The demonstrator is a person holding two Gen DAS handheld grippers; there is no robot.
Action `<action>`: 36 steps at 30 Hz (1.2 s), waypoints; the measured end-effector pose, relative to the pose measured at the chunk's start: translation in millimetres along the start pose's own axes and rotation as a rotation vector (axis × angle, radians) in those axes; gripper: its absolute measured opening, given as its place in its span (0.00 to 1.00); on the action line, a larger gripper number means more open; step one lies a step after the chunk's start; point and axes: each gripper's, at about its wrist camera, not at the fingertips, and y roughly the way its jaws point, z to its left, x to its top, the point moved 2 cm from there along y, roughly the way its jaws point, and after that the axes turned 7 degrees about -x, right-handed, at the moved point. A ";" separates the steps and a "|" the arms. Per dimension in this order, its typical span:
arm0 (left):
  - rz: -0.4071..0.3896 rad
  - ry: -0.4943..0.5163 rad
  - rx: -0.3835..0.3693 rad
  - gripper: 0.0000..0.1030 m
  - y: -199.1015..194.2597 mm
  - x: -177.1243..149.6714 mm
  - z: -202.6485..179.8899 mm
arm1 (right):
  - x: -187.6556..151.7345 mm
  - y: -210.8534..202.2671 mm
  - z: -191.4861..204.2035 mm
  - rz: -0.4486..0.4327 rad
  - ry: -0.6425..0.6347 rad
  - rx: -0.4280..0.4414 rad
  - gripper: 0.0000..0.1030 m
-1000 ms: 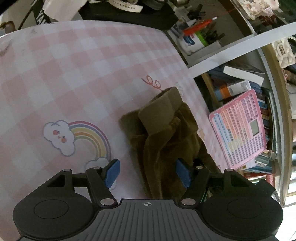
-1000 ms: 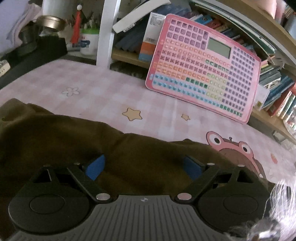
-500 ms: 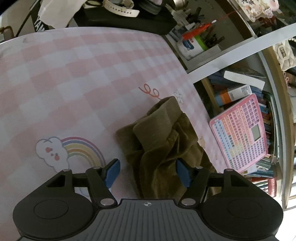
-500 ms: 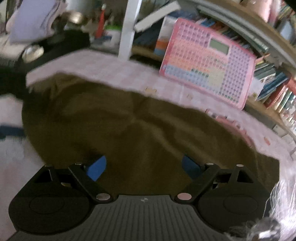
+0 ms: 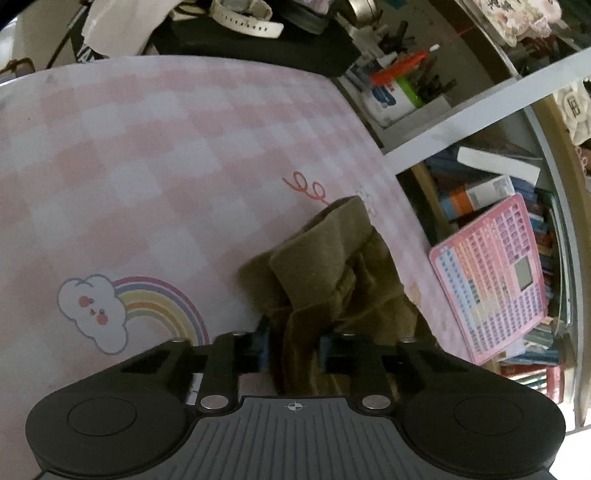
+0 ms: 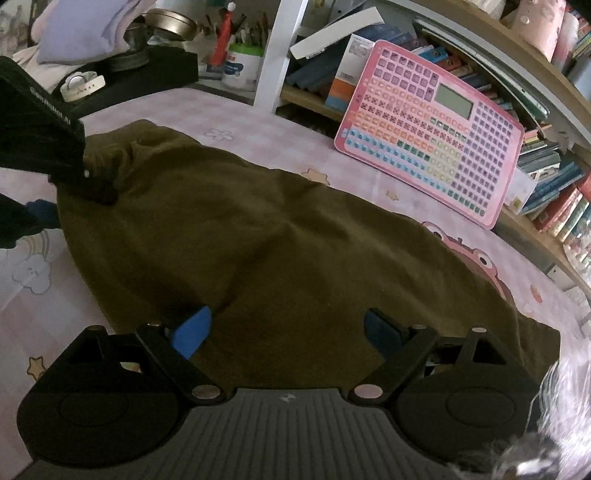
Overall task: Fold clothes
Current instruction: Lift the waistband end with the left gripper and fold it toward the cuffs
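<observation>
Left tool (image 5: pixel 293 345), nearest in its own view, is closed on a bunched fold of the garment (image 5: pixel 325 280) — blue pads pressed into the brown cloth from both sides. Right tool (image 6: pixel 284 328) stands with its pads (image 6: pixel 192 330) wide apart, hovering over the near edge of the same garment (image 6: pixel 280 251) and gripping nothing. The garment lies on the table (image 5: pixel 147 166), which is covered in a pink checked cloth; in the right view it spreads broadly across the middle of the surface, while in the left view it appears as a crumpled heap running away from the tool toward the table's far right edge. Beside it, to the left, a rainbow-and-cloud print (image 5: pixel 125 306) marks the cloth. In the right view the left tool (image 6: pixel 37 218) meets the garment's far left corner. Beyond the garment, a pink keyboard toy (image 6: pixel 428 147) leans against a bookshelf (image 6: pixel 546 173). Farthest back — a pen cup (image 6: pixel 240 66) and a white watch (image 5: pixel 243 22) on a dark box.
</observation>
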 end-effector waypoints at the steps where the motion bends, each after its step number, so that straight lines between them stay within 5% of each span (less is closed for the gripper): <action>1: -0.002 0.010 -0.015 0.14 -2.8 0.4 -3.1 | -0.2 0.1 0.0 -0.001 0.001 0.000 0.87; 6: -0.023 0.313 -0.140 0.13 -28.8 -11.4 -56.0 | -0.1 2.5 -4.8 -0.005 0.018 0.035 0.87; 11: -0.051 0.656 -0.145 0.13 -42.7 -50.5 -106.5 | -1.2 3.1 -25.4 -0.001 0.101 0.153 0.86; 17: -0.081 0.835 -0.067 0.14 -42.2 -84.6 -143.3 | -14.9 -29.6 -97.4 -0.082 0.215 0.217 0.86; 26: -0.101 1.023 0.068 0.14 -21.9 -151.1 -179.7 | -76.3 -45.2 -194.1 -0.018 0.374 0.202 0.86; 31: 0.003 1.117 0.161 0.28 6.8 -198.2 -186.8 | -93.7 -41.2 -215.4 0.011 0.381 0.234 0.86; 36: 0.158 1.056 0.160 0.67 17.0 -227.5 -177.0 | -104.4 -25.7 -227.3 0.091 0.412 0.271 0.86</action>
